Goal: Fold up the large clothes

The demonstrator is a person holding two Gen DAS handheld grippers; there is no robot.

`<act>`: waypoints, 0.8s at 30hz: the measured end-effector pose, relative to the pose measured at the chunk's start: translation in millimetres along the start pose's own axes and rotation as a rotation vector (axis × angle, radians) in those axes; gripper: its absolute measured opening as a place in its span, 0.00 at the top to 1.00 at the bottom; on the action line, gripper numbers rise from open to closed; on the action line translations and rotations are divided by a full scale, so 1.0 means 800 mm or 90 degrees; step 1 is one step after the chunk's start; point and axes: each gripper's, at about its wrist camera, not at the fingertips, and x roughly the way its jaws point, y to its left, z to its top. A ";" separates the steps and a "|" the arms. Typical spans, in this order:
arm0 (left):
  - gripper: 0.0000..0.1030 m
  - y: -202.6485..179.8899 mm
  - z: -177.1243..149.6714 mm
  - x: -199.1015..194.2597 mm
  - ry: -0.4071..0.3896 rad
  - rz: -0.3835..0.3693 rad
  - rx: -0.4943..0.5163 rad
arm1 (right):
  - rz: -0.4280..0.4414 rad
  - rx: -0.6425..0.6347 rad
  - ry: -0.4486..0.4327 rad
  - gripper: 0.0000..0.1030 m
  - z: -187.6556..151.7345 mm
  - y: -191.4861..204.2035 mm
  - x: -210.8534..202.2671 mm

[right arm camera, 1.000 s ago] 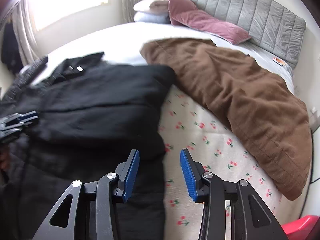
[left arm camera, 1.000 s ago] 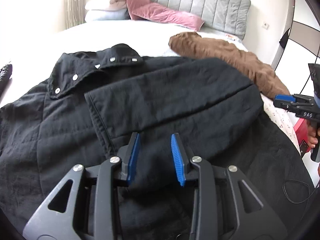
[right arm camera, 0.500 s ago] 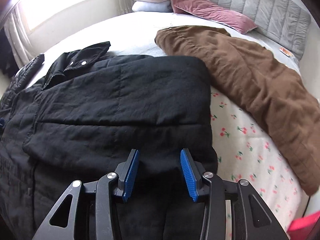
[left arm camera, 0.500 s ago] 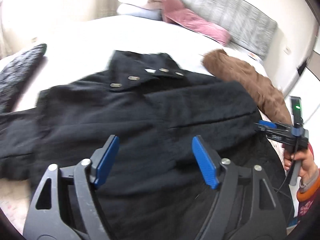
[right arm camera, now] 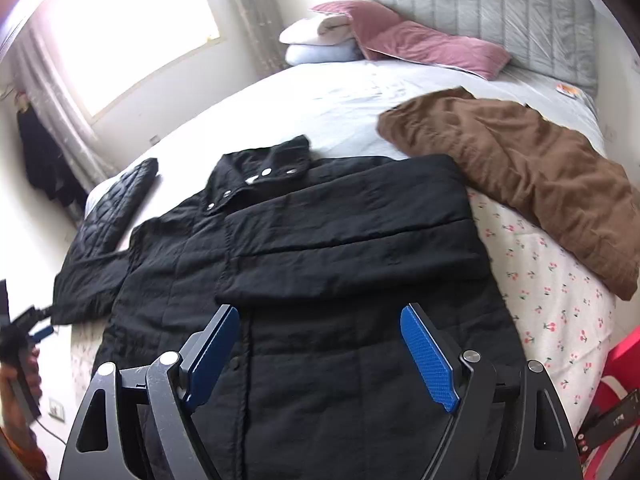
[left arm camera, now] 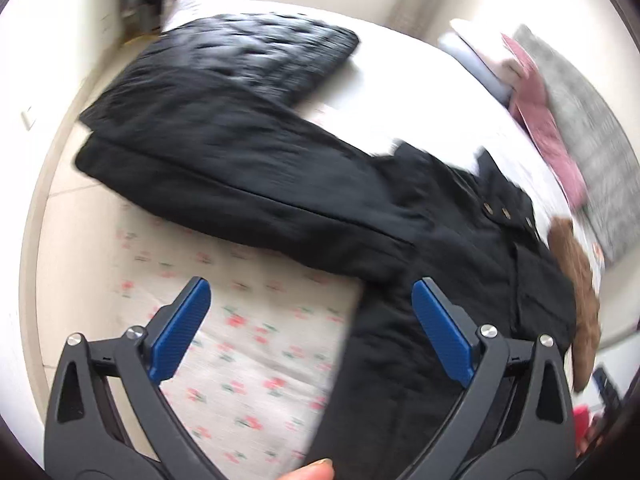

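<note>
Black padded jacket (right arm camera: 320, 248) lies flat on the bed (right arm camera: 352, 96), collar with metal snaps (right arm camera: 260, 172) at the far end from the right tongs (right arm camera: 320, 348), hem end directly under and between them. Right tongs are spread wide apart, holding nothing, hovering just above the jacket front. One sleeve (right arm camera: 352, 240) is already folded across the chest, just ahead of the right tongs. The other sleeve (left arm camera: 240, 176) is not folded: it sticks out sideways, ahead and to the left of the left tongs (left arm camera: 312, 332). Left tongs are also wide apart and empty, over the floral sheet (left arm camera: 224, 320) beside the jacket body; the right-hand blue pad (left arm camera: 440, 332) sits over the jacket edge. The left view is motion-blurred, so fine detail on the cuff is not readable. A quilted black garment (left arm camera: 256, 52) lies beyond the outstretched sleeve, touching or overlapping it; cannot tell which. Brown blanket (right arm camera: 520, 168) lies to the far right of the right tongs, its edge touching the jacket shoulder; pink pillow (right arm camera: 420, 40) by the headboard, well apart. Step in hand, as judged: the second sleeve fold, one done, one left. Next move likely calls for the left tongs to reach out to the cuff end, clamp the fabric and carry it across the chest onto the folded sleeve, without dragging the quilted garment along.
</note>
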 end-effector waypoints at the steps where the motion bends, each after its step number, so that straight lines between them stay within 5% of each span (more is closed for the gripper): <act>1: 0.03 0.018 0.004 0.003 -0.007 0.006 -0.022 | 0.002 -0.005 -0.003 0.18 -0.005 0.003 0.002; 7: 0.03 0.125 0.033 0.047 -0.052 0.010 -0.160 | 0.007 -0.012 0.026 0.18 -0.021 0.006 0.041; 13: 0.04 0.157 0.044 0.095 -0.056 -0.033 -0.244 | -0.001 0.009 0.028 0.18 -0.028 -0.003 0.053; 16: 0.27 0.163 0.048 0.100 -0.079 -0.064 -0.281 | 0.001 0.010 0.038 0.18 -0.029 -0.003 0.062; 18: 0.57 0.160 0.050 0.098 -0.087 -0.090 -0.295 | 0.000 0.010 0.043 0.18 -0.030 -0.003 0.065; 21: 0.77 0.140 0.057 0.079 -0.126 -0.069 -0.273 | -0.001 0.012 0.046 0.18 -0.031 -0.006 0.067; 24: 0.86 0.119 0.064 0.052 -0.167 -0.063 -0.237 | 0.004 0.020 0.041 0.18 -0.030 -0.009 0.066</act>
